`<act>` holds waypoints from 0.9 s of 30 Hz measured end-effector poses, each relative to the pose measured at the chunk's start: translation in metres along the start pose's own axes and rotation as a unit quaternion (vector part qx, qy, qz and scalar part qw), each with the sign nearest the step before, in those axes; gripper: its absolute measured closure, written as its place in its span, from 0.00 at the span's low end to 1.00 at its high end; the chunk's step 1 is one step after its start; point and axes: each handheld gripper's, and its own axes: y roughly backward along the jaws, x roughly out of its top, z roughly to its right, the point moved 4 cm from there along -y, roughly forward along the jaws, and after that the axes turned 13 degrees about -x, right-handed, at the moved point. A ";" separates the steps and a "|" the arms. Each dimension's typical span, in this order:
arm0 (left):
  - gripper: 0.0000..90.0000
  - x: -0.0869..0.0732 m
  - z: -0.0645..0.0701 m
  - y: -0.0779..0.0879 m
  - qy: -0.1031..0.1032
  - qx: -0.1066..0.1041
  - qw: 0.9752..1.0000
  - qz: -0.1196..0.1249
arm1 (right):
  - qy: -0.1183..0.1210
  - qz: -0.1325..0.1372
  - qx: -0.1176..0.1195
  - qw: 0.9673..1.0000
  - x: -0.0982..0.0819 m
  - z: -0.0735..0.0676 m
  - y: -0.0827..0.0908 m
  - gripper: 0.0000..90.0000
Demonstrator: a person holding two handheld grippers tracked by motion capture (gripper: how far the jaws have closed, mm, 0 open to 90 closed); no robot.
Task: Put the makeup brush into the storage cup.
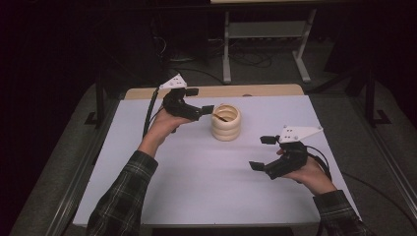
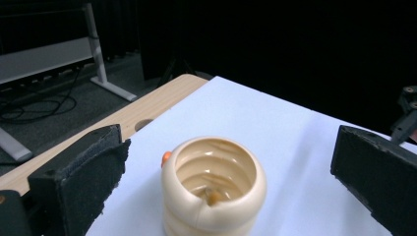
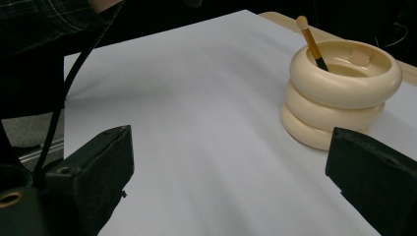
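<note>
Left claw point(image 1: 199, 101) open beside cream holder point(image 1: 226, 123); pencil point(image 3: 311, 43) inside.

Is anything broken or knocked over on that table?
Nothing is knocked over or spilled. The cream ringed holder stands upright on the white sheet, a pencil leaning inside it. One oddity: in the left gripper view its rim seems to have a small notch, perhaps a chip.

Your only obstacle was the cream ringed holder point(image 1: 226, 122) at far centre, a pencil point(image 3: 311, 43) slanting from its mouth, your left gripper point(image 1: 202, 101) crowding its left side, white sheet point(image 1: 206, 182) open near you.
</note>
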 end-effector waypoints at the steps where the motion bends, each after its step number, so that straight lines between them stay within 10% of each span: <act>1: 0.00 0.000 0.002 0.002 0.000 0.000 1.000 0.000 | -0.001 0.000 0.000 1.000 0.000 0.000 0.000 0.04; 27: 0.00 -0.045 0.045 0.062 0.005 0.028 0.999 -0.027 | -0.004 0.006 -0.016 1.000 0.001 0.001 0.001 0.03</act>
